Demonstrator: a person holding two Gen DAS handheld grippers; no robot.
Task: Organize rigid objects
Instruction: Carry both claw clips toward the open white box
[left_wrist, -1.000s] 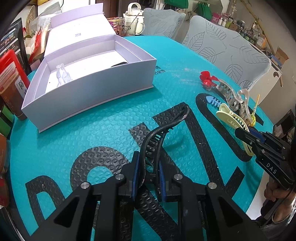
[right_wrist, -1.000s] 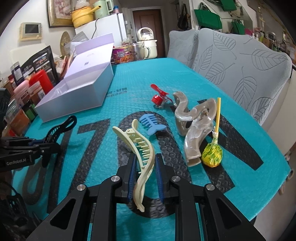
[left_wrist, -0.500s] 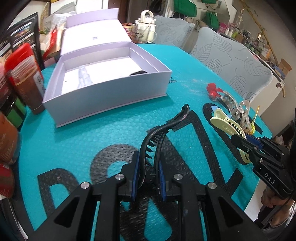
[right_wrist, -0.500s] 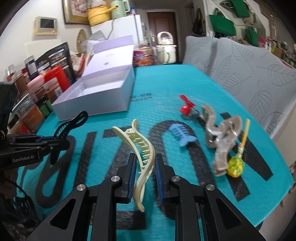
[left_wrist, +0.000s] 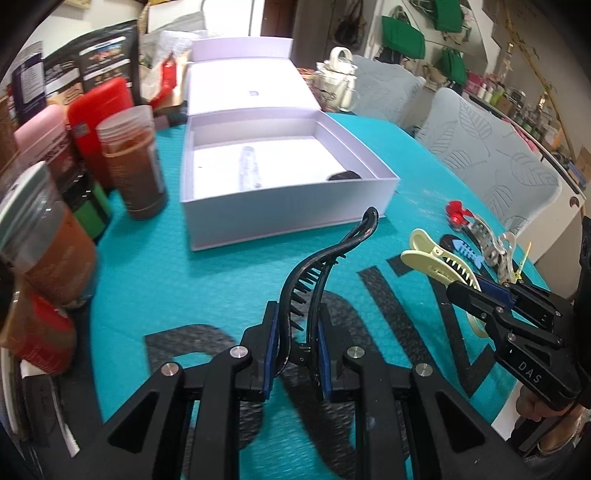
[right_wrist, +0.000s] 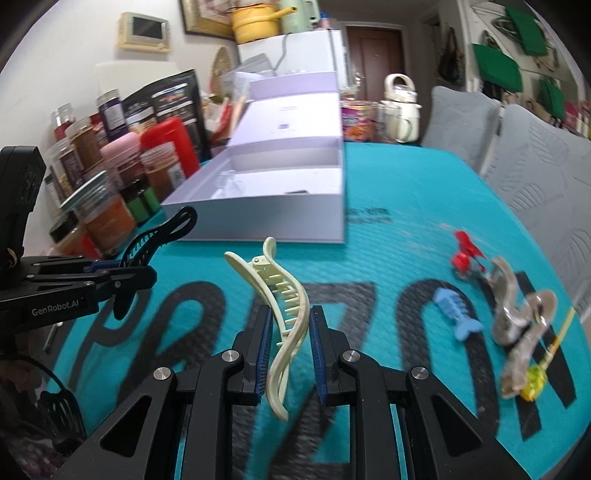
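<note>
Both views are evenly lit by soft, diffuse indoor light; no single source is identifiable. Exposure is adequate and colours on the teal table mat (left_wrist: 229, 266) are saturated. Shadows are faint and short. The pale box (left_wrist: 280, 206) reads near white inside, with mild washout around 12 o'clock in the left wrist view. Small highlights show on the gripper bolts. Fisheye distortion is strong: straight edges bow, and black vignetting fills the corners at 2, 4, 8 and 10 o'clock. Motion blur softens the mat texture at 6 o'clock and the jars (right_wrist: 110, 218) at 9 o'clock.
</note>
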